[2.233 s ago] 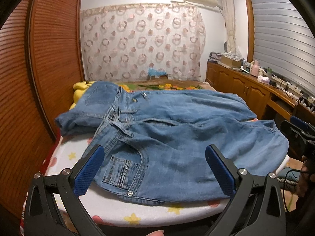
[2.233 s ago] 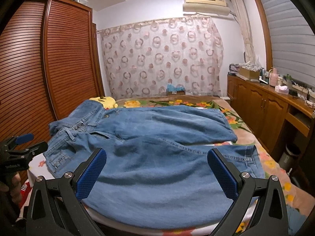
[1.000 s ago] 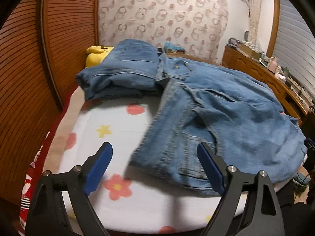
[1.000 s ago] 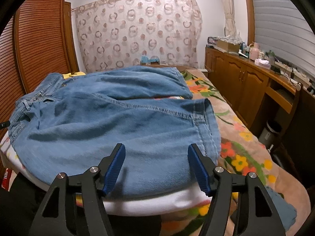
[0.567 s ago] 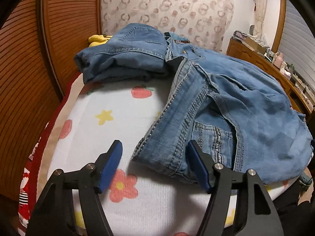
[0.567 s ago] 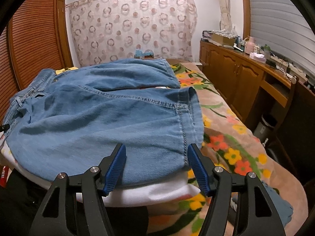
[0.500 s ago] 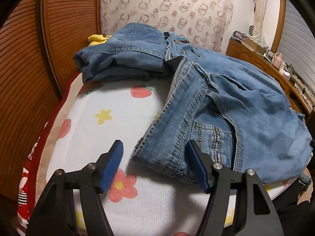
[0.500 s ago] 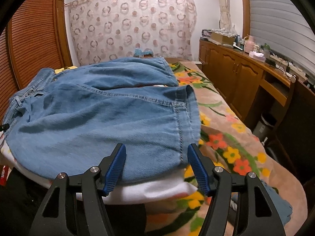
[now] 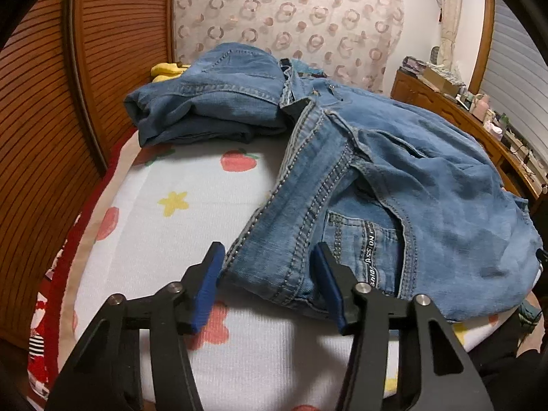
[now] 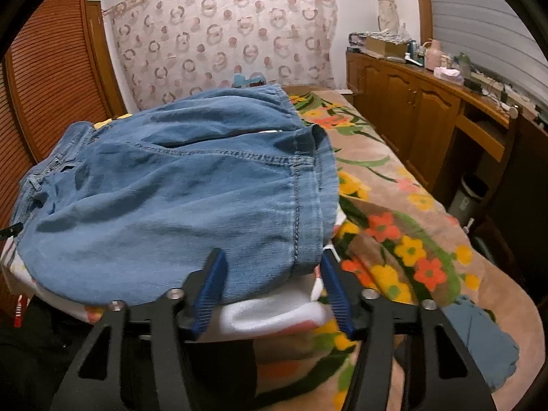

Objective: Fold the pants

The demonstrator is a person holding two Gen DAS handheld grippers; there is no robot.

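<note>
Denim pants lie spread across the bed on its fruit-print sheet. The left tongs have just been closing around the waistband corner, pads apart, not pressing. The right tongs have likewise been closing around a leg hem corner, apart too.

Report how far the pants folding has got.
Done: one folded pair of jeans lies at the far left of the bed. In hand: the spread jeans lie unfolded; the left gripper straddles the waistband corner, the right gripper the leg hem, both sets of jaws just closing, not yet pinching. Left: every fold of this pair.
</note>
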